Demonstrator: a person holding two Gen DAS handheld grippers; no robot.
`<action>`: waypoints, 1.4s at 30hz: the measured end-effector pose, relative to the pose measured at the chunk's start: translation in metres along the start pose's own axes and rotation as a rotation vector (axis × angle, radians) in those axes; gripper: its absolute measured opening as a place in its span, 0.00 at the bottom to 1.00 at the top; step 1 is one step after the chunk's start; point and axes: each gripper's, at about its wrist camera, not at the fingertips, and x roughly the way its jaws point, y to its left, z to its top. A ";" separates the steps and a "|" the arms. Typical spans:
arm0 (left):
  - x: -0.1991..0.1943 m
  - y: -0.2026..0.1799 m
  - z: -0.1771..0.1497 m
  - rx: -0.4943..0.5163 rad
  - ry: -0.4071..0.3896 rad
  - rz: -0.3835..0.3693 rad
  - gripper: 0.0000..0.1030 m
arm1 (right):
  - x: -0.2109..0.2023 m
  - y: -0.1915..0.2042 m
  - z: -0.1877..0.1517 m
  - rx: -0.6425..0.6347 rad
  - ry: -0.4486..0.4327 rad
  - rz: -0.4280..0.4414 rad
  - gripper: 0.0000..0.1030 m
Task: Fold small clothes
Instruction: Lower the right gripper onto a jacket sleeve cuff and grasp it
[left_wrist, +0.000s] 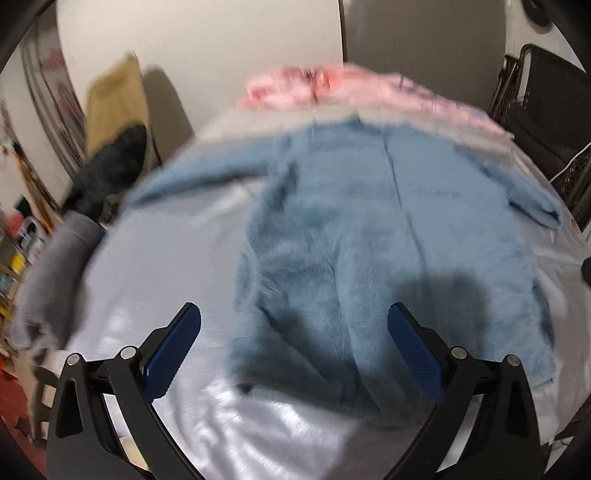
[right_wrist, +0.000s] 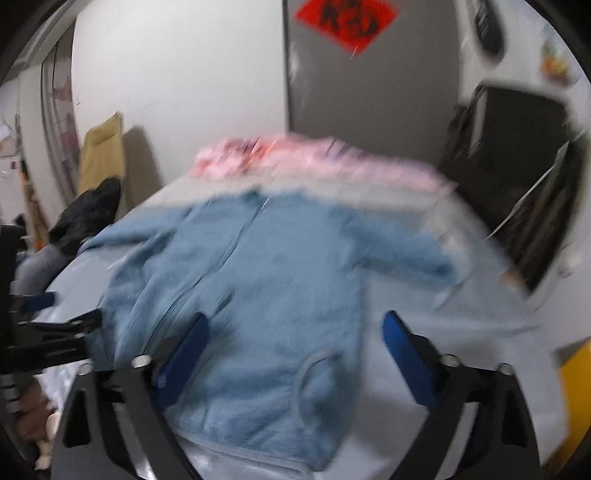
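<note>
Table (left_wrist: 155, 266) covered with a pale, glossy sheet. A blue fleece jacket (left_wrist: 388, 236) lies flat on it, sleeves spread to both sides; pink clothes (left_wrist: 332, 90) lie along the far edge.

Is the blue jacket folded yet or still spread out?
Spread out: the blue jacket lies flat on the table, both sleeves out to the sides, no fold made.

Plain white wall (right_wrist: 177, 74) at the far side, with a grey door (right_wrist: 369, 85) right of it wearing a red diamond paper (right_wrist: 345, 22). Black mesh chair (left_wrist: 546, 122) far right, cluttered shelves (left_wrist: 14, 251) on the left, all pretty blurry.
</note>
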 end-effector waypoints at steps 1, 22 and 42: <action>0.012 -0.001 0.002 0.002 0.027 0.004 0.96 | 0.009 0.002 0.000 0.001 0.027 0.028 0.77; 0.080 -0.036 0.103 0.139 0.045 0.045 0.96 | 0.188 -0.071 0.086 -0.053 0.230 -0.178 0.52; 0.135 -0.025 0.082 0.025 0.116 -0.129 0.96 | 0.099 -0.262 0.085 0.363 0.125 -0.302 0.15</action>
